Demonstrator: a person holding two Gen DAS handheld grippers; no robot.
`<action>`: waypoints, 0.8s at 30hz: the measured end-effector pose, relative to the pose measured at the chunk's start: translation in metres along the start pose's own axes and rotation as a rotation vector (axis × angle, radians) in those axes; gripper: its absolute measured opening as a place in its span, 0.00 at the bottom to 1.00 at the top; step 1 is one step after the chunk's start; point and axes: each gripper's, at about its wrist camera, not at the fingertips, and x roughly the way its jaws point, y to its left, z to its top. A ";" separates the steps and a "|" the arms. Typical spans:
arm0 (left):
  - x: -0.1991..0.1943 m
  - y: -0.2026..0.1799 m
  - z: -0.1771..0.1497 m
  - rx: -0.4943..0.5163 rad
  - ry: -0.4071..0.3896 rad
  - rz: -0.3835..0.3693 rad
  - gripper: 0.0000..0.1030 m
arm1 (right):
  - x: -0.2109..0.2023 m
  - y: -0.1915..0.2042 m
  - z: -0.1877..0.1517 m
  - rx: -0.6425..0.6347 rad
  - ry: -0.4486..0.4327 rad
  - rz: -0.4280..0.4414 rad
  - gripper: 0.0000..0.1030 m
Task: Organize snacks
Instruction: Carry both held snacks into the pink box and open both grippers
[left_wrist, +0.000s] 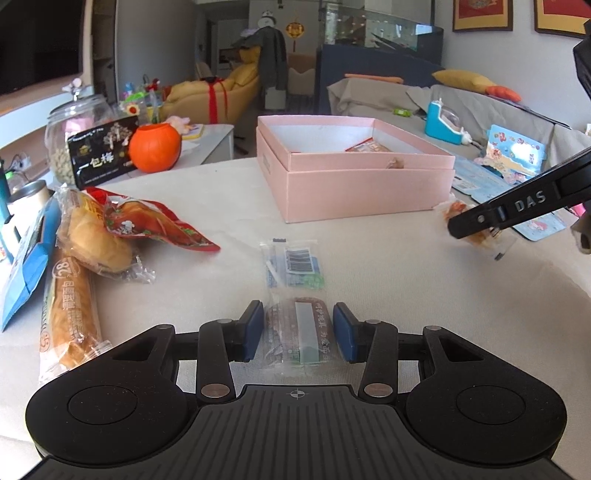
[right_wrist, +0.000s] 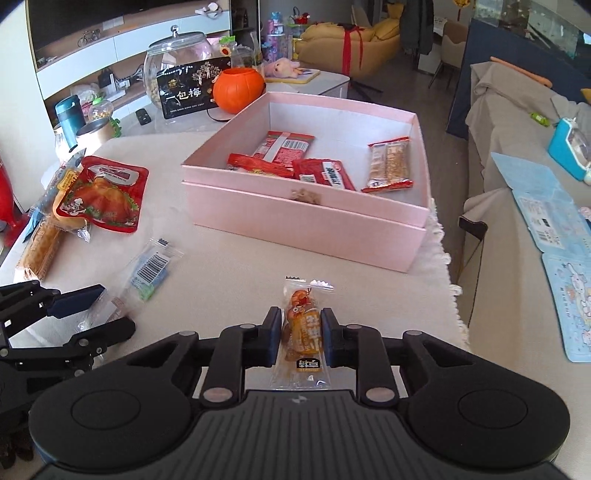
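Note:
A pink open box (right_wrist: 303, 218) stands on the cloth-covered table; it also shows in the left wrist view (left_wrist: 365, 192). It holds several red snack packets (right_wrist: 286, 146) and a cereal bar (right_wrist: 389, 164). My right gripper (right_wrist: 302, 334) is shut on an orange snack packet (right_wrist: 302, 332) just above the table, in front of the box. My left gripper (left_wrist: 298, 332) has its pads on both sides of a clear-wrapped brown cake (left_wrist: 297, 332) lying on the table. A clear packet with a barcode (left_wrist: 293, 264) lies just beyond it.
At the left lie a red roast-chicken pouch (right_wrist: 99, 195), a wrapped bun (left_wrist: 98, 240) and a long bread stick (left_wrist: 70, 314). An orange pumpkin pot (right_wrist: 238, 88), a black box (right_wrist: 188, 94) and a glass jar (right_wrist: 173, 59) stand behind. A sofa (right_wrist: 517, 206) lies right.

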 end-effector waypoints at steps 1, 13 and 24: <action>0.000 0.001 0.000 -0.001 0.001 -0.002 0.44 | -0.007 -0.003 -0.001 -0.005 -0.009 -0.003 0.21; -0.042 -0.001 0.103 0.011 -0.252 -0.147 0.40 | -0.076 -0.032 0.027 0.019 -0.212 0.049 0.21; 0.035 0.035 0.175 -0.153 -0.171 -0.284 0.43 | -0.038 -0.070 0.112 0.210 -0.263 0.025 0.65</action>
